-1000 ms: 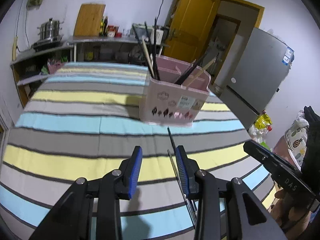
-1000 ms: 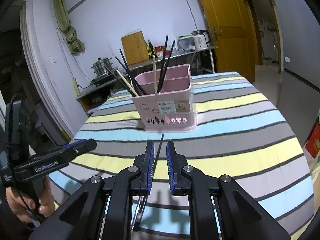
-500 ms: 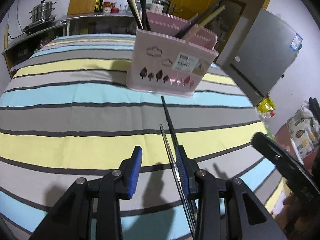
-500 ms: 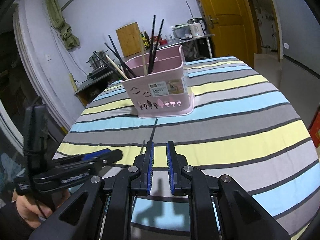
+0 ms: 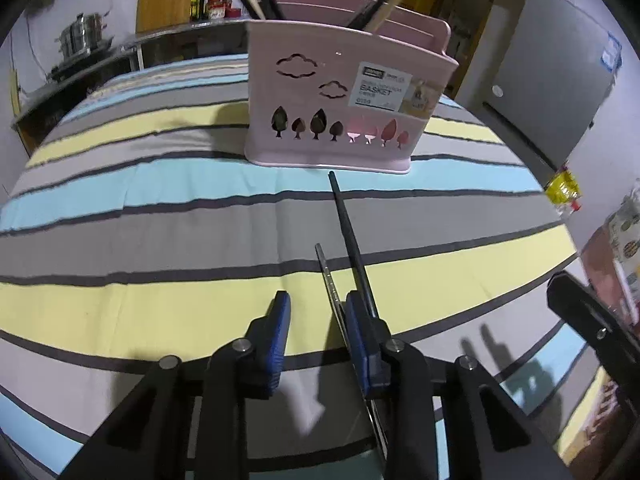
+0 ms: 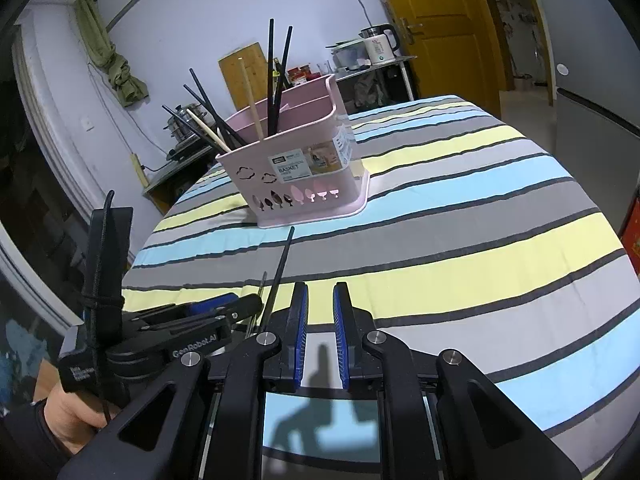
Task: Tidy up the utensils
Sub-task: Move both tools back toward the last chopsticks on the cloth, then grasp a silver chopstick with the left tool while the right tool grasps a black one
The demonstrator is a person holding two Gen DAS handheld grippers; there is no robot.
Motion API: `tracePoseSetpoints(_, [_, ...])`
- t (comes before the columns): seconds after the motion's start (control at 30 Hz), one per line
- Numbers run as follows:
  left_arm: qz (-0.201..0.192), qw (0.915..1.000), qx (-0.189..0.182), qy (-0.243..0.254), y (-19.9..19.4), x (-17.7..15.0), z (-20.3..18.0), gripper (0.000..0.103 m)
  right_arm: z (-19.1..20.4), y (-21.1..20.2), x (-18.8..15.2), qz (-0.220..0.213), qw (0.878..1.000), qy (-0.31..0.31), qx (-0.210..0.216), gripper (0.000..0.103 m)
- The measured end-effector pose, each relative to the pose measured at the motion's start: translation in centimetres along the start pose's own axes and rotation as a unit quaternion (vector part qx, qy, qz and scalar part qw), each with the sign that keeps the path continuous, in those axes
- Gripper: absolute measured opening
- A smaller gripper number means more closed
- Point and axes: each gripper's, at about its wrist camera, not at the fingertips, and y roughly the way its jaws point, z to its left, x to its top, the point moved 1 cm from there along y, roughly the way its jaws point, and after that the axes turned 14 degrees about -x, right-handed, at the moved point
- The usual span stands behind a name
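- The left claw (image 5: 316, 330) hangs low over the striped-cloth tabletop (image 5: 140, 240), its blue-padded fingers (image 5: 278, 328) spread wide with nothing between them.
- A long black chopstick (image 5: 348, 236) lies on the cloth, running from beside the left claw's right finger toward 12 o'clock; its tip stops just short of the base of the pink plastic utensil basket (image 5: 340, 92).
- A thin silver metal chopstick (image 5: 329, 276) lies just beside the black one, on its 9 o'clock side, and passes close along the inner face of the right finger; whether it touches the pad I cannot tell.
- The basket stands upright at 12 o'clock from the left claw, with dark and pale wooden sticks (image 6: 256, 104) leaning in its compartments.
- The right claw (image 6: 320, 322) hovers above the cloth with a narrow gap between its blue pads, holding nothing.
- In the right wrist view the left claw (image 6: 224, 308) sits at 9 o'clock, and the black chopstick (image 6: 280, 268) points toward the basket (image 6: 304, 168).
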Motion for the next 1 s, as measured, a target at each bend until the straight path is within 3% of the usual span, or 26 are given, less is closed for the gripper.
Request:
tracePoseSetpoints(0.13, [0.005, 0.9984, 0.037, 0.042, 0.5, -0.2, -1.0, 0.019, 0.1, 0.1, 0.0, 0.002, 1.000, -0.001, 0.001, 0.013])
tracePoseSetpoints(0.2, [0.006, 0.9976, 0.041, 0.055, 0.4, -0.2, -1.0, 0.010, 0.1, 0.2, -0.1, 0.004, 1.000, -0.001, 0.000, 0.013])
tracePoseSetpoints(0.33, [0.005, 0.9982, 0.033, 0.051, -0.1, 0.0, 0.6, 0.006, 0.2, 0.3, -0.1, 0.005, 1.000, -0.004, -0.001, 0.013])
tracePoseSetpoints(0.63, [-0.011, 0.9994, 0.031, -0.012, -2.0, 0.9, 6.8, 0.006, 3.1, 2.9, 0.7, 0.029, 0.999, -0.043, 0.006, 0.013])
tracePoseSetpoints(0.77, [-0.017, 0.9988, 0.037, -0.027, -2.6, 1.1, 8.1, 0.006, 5.1, 5.2, 1.0, 0.049, 0.996, -0.068, 0.007, 0.013])
tracePoseSetpoints(1.0, [-0.018, 0.9982, 0.015, -0.056, -2.5, 1.8, 10.5, 0.006, 7.3, 9.0, 2.2, 0.078, 0.993, -0.089, -0.010, 0.013])
